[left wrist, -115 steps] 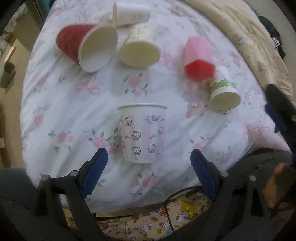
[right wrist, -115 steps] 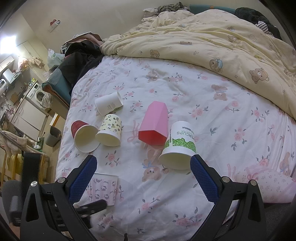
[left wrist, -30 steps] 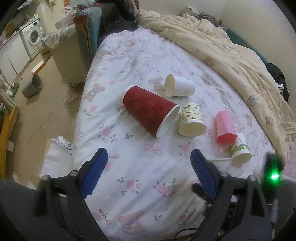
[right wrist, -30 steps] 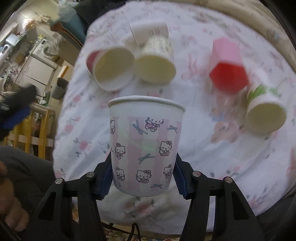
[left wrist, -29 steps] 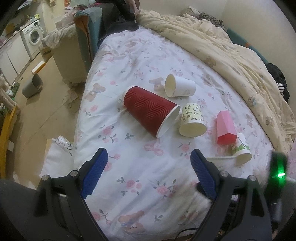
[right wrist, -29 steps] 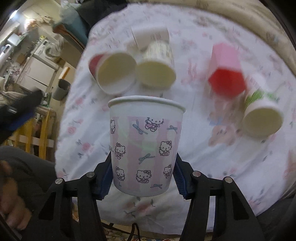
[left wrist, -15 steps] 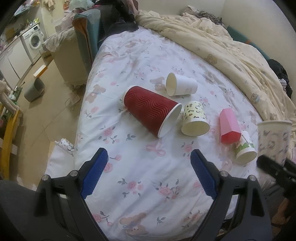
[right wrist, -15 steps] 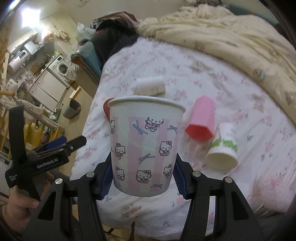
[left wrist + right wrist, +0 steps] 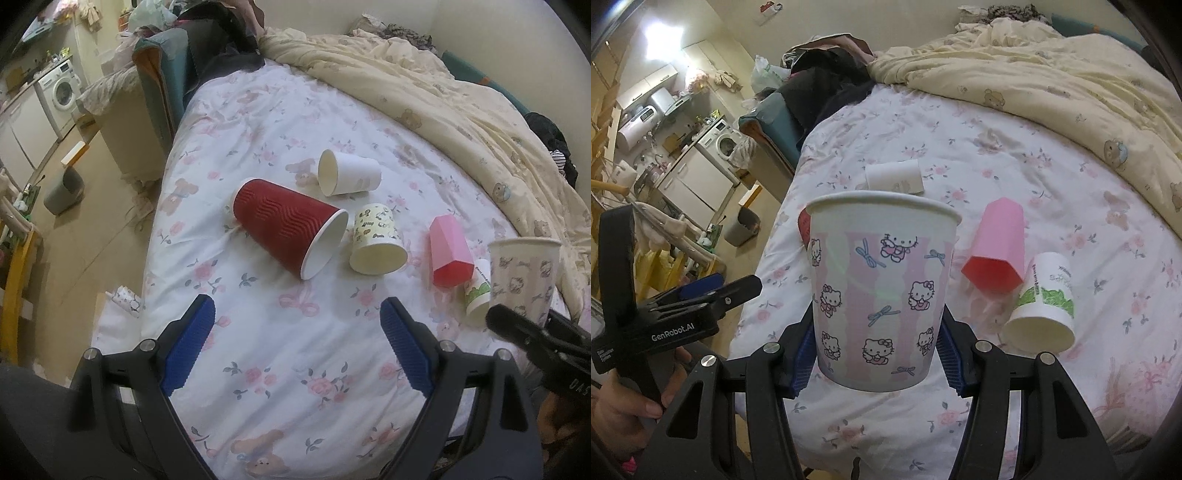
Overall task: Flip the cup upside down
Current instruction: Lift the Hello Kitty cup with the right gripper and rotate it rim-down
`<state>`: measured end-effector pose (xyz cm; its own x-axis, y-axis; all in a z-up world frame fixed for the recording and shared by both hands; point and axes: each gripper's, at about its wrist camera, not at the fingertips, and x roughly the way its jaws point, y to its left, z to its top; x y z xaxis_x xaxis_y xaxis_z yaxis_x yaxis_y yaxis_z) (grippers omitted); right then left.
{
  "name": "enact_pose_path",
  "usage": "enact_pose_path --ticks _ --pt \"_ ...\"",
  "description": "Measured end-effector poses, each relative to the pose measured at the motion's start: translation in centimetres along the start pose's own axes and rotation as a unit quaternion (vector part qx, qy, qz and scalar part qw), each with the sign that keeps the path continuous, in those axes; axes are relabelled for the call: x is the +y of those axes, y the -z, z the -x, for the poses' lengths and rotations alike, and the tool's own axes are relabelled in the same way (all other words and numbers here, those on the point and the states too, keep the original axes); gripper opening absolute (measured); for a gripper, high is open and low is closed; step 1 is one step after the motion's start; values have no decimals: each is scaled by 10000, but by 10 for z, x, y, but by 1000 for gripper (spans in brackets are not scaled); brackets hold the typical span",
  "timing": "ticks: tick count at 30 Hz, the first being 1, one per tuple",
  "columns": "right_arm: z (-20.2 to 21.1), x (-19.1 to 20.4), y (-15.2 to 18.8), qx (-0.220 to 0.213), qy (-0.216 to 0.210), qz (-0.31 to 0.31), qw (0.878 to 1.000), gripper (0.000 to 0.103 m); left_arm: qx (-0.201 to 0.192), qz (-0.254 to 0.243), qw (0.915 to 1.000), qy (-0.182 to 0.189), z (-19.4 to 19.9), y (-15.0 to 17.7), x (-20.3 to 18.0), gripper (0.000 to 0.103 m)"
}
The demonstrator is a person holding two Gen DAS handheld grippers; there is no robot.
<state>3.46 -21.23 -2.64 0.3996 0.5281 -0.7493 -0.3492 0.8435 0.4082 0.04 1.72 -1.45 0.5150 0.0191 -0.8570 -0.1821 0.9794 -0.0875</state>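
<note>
My right gripper (image 9: 875, 354) is shut on a white and pink Hello Kitty paper cup (image 9: 881, 295), held upright with its rim up, above the near edge of the bed. The same cup (image 9: 522, 278) shows at the far right of the left wrist view, gripped low on its sides. My left gripper (image 9: 295, 347) is open and empty above the flowered bedsheet (image 9: 280, 369); it also shows at the left of the right wrist view (image 9: 713, 291), held by a hand.
Several cups lie on their sides on the sheet: a red ribbed cup (image 9: 288, 230), a white cup (image 9: 349, 177), a yellow patterned cup (image 9: 376, 240), a pink faceted cup (image 9: 448, 251) and a green-print cup (image 9: 1043, 310). A cream duvet (image 9: 443, 96) covers the far right. The floor drops off left.
The right gripper took hold of the Hello Kitty cup and lifted it off the sheet. The left gripper drew back and up, away from the cup.
</note>
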Motion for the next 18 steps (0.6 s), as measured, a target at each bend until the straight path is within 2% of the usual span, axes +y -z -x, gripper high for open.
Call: enact_pose_path --ticks 4,8,11,18 --pt "-3 0 3 83 -120 -62 9999 59 23 48 9998 209 -1 -1 0 89" --pt "-6 -2 5 200 -321 -168 9991 59 40 -95 9998 180 -2 -2 -7 89" --pt "-7 -1 5 253 -341 -165 9990 59 27 -43 9995 323 -1 -3 -8 89" --pt "-17 6 8 536 -517 -32 9972 59 -25 -174 9919 1259 9 -2 -22 89"
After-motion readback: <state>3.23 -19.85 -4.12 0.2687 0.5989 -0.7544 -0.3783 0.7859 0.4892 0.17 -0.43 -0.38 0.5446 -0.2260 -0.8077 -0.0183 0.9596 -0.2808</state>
